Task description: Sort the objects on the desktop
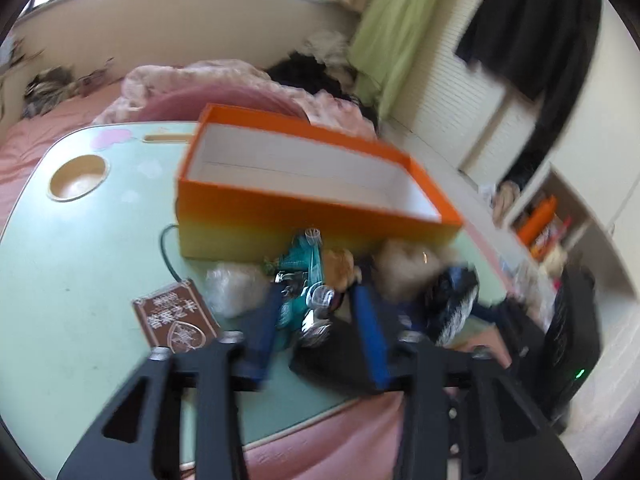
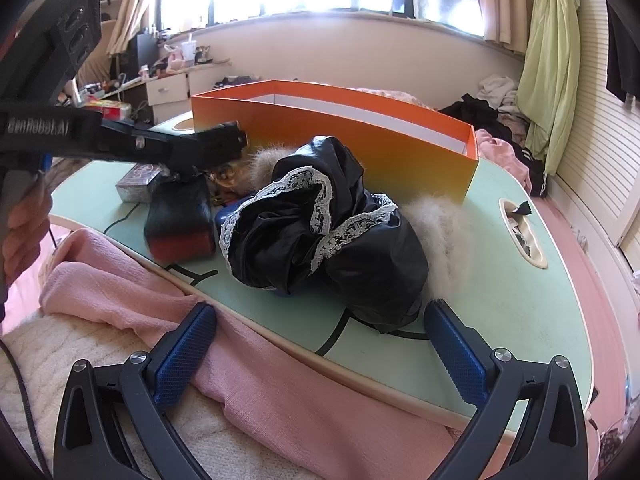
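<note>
On the left of my green table (image 1: 80,248) lies a brown packet (image 1: 176,320). My left gripper (image 1: 316,300) hangs over the pile with its blue fingers (image 1: 370,336) partly apart, a teal toy (image 1: 304,276) showing between them; I cannot tell if they touch it. Behind the pile stands the open orange box (image 1: 312,216), white inside. Further right sits a black lacy cloth (image 2: 320,224) on a fluffy thing (image 2: 440,216). My right gripper (image 2: 320,344) waits wide apart at the table edge, holding nothing.

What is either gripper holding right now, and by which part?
Nothing. The left gripper stands open over the teal toy; the right gripper is open and empty.
</note>
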`<state>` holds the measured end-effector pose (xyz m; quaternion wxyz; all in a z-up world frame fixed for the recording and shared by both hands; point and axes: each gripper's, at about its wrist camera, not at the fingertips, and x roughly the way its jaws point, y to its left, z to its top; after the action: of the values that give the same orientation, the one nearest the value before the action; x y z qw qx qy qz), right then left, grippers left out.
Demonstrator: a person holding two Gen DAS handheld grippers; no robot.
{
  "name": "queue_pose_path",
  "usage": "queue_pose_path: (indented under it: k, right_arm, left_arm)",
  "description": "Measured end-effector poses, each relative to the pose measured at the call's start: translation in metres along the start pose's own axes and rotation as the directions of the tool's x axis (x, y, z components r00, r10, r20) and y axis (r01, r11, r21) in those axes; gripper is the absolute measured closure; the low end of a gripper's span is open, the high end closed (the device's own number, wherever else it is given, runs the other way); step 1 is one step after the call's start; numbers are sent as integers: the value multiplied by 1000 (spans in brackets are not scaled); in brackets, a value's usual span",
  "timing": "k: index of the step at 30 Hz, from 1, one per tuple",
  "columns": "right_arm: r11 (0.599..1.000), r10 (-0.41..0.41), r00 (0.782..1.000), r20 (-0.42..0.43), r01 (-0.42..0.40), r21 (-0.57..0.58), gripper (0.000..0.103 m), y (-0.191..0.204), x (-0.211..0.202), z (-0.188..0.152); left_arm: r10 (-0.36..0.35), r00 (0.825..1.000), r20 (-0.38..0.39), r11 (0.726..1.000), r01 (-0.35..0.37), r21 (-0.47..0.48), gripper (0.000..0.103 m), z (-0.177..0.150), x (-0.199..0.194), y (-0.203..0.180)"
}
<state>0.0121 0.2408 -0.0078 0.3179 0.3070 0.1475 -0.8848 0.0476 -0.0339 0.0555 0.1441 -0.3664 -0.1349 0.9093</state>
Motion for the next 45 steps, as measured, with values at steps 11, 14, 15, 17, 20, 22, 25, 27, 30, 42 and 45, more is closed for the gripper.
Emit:
queue_pose_path:
  k: [11,14,15,17,20,22,25,27,30,42,45]
  right_arm:
    - [994,99,990,-101,-103,-40,0,-5,-18,16]
    - [986,148,983,-107,-155,-57,0,-19,-47,31]
    - [985,168,983,-76,-170,-21,0,-32,-59,39]
    - [984,160,987,-21,-158,83,0,-59,-67,53]
    - [932,83,997,8,-80,354,1,-111,-43,72]
    - [860,171,985,-6,-147,489,15,-132,-14,75]
    - [692,379,925,21,-299,657,33,-148,35,79]
    - [696,376,926,-10,-276,663,33,-137,54,91]
    - [752,322,945,-56,-220,621,31,-118,72,114]
    - [794,312,943,-118,-190,578,31,-120,117,160]
    - [808,284,957,-57,-207,552,31,-119,91,152]
  left_arm:
    - [55,987,154,998,-47,-52,28,12,-62,34]
    - [74,985,154,996,-65,-60,28,18,-61,38]
    - [91,984,156,995,-83,-56,28,20,-57,37]
    - [117,979,167,992,-110,-54,28,28,-52,35]
    - [139,981,132,989,-131,-72,28,45,-34,38]
    - [143,986,91,986,-133,-102,28,57,-16,46]
    - [119,992,39,983,-112,-142,28,67,9,56]
    - [104,995,-5,981,-103,-166,28,67,24,61]
    - [93,995,-22,979,-95,-181,27,64,33,62]
    - [178,984,33,963,-167,-211,27,81,30,86]
    - [197,976,88,961,-174,-217,27,77,13,85]
